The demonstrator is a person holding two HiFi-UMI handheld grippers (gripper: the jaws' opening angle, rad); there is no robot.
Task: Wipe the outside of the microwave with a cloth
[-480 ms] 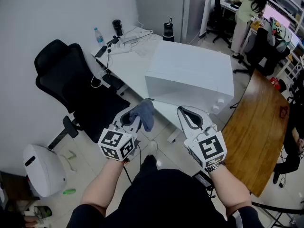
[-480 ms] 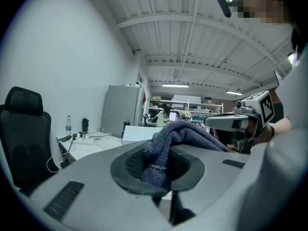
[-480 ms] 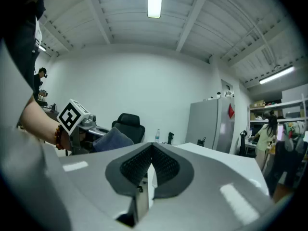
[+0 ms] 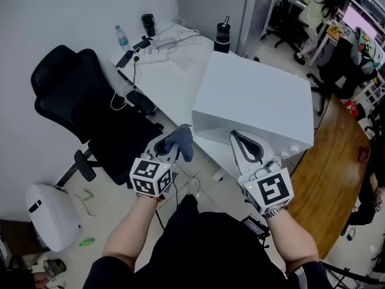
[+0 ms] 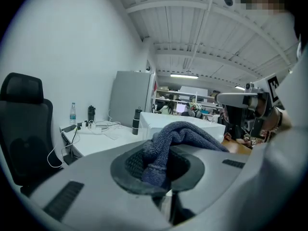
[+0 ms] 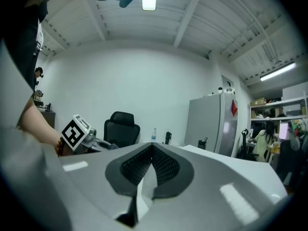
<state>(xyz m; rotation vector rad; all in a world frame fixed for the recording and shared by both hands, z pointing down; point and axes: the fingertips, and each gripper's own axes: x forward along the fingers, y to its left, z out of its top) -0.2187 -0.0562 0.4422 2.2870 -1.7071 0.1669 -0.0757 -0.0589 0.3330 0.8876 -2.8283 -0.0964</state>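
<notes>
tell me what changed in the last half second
The person has edged toward the microwave: it fills more of the head view, and the right gripper now overlaps its near face. Nothing was taken hold of or let go. Unchanged: left gripper clamped on the grey-blue cloth, right gripper shut and empty, cloth short of the microwave.

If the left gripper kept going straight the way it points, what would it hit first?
Probably the white microwave, near its closest corner: the left gripper, shut on the blue cloth, aims at it. Depth is unclear, so the desk edge might come first.
</notes>
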